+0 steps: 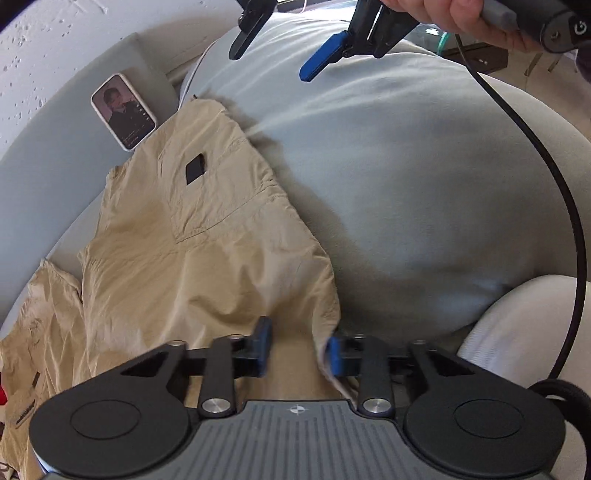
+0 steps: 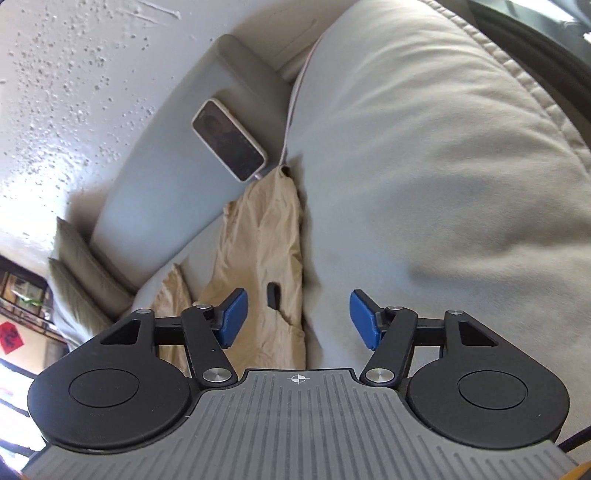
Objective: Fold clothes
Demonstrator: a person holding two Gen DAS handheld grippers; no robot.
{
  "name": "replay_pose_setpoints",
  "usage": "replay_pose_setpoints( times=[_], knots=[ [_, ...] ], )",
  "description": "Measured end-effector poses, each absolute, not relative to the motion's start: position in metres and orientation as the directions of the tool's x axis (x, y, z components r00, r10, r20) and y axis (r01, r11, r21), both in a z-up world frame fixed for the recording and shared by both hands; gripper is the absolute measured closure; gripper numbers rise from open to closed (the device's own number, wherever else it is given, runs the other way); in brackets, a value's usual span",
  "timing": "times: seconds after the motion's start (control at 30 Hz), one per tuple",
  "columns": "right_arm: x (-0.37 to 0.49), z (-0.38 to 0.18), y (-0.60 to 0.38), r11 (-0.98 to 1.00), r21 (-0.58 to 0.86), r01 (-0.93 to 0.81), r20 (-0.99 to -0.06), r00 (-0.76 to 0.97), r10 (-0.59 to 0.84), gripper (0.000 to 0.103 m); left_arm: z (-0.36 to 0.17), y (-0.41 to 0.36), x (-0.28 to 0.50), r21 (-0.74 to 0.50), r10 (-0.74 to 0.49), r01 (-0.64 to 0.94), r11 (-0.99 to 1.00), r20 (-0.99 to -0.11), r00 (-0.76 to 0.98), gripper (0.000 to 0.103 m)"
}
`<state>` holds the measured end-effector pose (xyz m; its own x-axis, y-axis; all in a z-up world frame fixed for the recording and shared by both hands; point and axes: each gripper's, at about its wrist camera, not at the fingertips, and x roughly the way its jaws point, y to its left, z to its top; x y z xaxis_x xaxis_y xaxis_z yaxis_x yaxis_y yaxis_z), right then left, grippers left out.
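1. Garment (image 1: 207, 236): tan, pocketed, spread on a grey sofa (image 1: 406, 177). Occupies lower left to centre of the left wrist view; long axis running from lower left up to the upper middle, top corner near a phone (image 1: 123, 110).
2. Same garment in the right wrist view (image 2: 258, 240): seen foreshortened as a narrow strip at centre, tapering up toward the phone (image 2: 229, 140) and lying against a large cushion (image 2: 424, 166).
3. Second tan piece (image 1: 44, 314) at far left edge of the left wrist view; whether part of the same garment or separate, cannot tell.
4. Left gripper (image 1: 299, 350): low over the near right edge of the garment at bottom centre. Jaws moderately parted, cloth visible between and beneath them; right pad at the hem edge. No grip closed on the fabric as far as shown.
5. Right gripper (image 2: 299, 317): jaws wide, nothing between them. Seen also at top of the left wrist view (image 1: 273, 51), held by a hand (image 1: 443, 14), raised above the cushion and well apart from the garment.
6. Deciding relation: near hem directly at the left jaws; far end up-frame along the long axis. Left gripper plainly nearer. Right gripper off to the cushion side of the far end.
7. Stage, as judgement: garment lying flat with one layer showing, some creasing; fits either laid out for a fold or smoothed between folds. Not settled by these views.
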<state>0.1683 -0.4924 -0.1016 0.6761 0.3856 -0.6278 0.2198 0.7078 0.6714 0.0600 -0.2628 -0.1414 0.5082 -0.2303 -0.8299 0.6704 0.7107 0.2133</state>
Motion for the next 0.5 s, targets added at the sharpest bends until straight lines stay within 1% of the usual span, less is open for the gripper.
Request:
replay_pose_setpoints(
  times=[0.07,0.2,0.3,0.4,0.47,0.5],
  knots=[
    [0.187,-0.107,-0.489,0.717,0.665,0.209,-0.632,0.669,0.391,0.041,-0.131,-0.247,0.068,0.119,-0.284,0.648,0.752,-0.829,0.482,0.097],
    [0.232,-0.117,-0.48,0.747,0.632,0.207,-0.653,0.661,0.37,0.041,-0.109,-0.216,0.085,-0.074,-0.392,0.587,0.807,-0.809,0.438,0.099],
    [0.267,-0.13,-0.476,0.708,0.665,0.237,-0.641,0.667,0.38,0.042,-0.092,-0.192,0.094,-0.22,-0.478,0.536,0.815,-0.779,0.407,0.1],
    [0.296,-0.14,-0.467,0.678,0.693,0.243,-0.63,0.661,0.408,0.043,-0.076,-0.172,0.097,-0.295,-0.532,0.516,0.804,-0.745,0.402,0.1],
    [0.315,-0.144,-0.459,0.696,0.676,0.242,-0.645,0.65,0.402,0.043,-0.066,-0.16,0.1,-0.335,-0.561,0.508,0.793,-0.726,0.397,0.1],
    [0.323,-0.145,-0.455,0.699,0.673,0.242,-0.647,0.65,0.398,0.045,-0.064,-0.156,0.101,-0.353,-0.573,0.506,0.787,-0.721,0.389,0.1]
  ],
)
